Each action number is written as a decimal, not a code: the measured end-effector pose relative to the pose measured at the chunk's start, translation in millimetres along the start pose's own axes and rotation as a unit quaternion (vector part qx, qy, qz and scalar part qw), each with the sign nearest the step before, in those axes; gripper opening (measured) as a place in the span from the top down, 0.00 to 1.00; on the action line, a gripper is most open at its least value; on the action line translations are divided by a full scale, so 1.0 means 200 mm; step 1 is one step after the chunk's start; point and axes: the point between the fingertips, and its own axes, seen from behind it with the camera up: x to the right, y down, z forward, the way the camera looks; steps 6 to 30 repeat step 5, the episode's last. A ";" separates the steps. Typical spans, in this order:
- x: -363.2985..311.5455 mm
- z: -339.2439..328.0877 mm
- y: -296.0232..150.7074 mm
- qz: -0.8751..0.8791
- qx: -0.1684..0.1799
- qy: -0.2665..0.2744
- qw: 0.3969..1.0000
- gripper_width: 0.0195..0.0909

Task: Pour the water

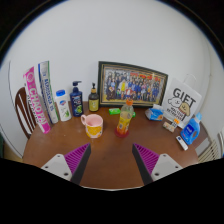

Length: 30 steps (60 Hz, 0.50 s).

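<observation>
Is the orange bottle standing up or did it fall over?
Standing up. The orange bottle sits upright on the table, cap on top, beside the pink cup. The open gripper is not touching it.

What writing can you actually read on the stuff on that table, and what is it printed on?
"GIFT" on the white box standing at the right end of the table.
Large pink lettering runs up the tall package at the left end; too blurred to read.
Labels on the bottles, such as the orange bottle, are too small to read.
The tongs are open and empty.
</observation>
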 end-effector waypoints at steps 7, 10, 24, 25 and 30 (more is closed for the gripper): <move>-0.01 -0.02 -0.02 0.005 0.008 0.002 1.000 0.07; -0.01 -0.02 -0.02 0.005 0.008 0.002 1.000 0.07; -0.01 -0.02 -0.02 0.005 0.008 0.002 1.000 0.07; -0.01 -0.02 -0.02 0.005 0.008 0.002 1.000 0.07; -0.01 -0.02 -0.02 0.005 0.008 0.002 1.000 0.07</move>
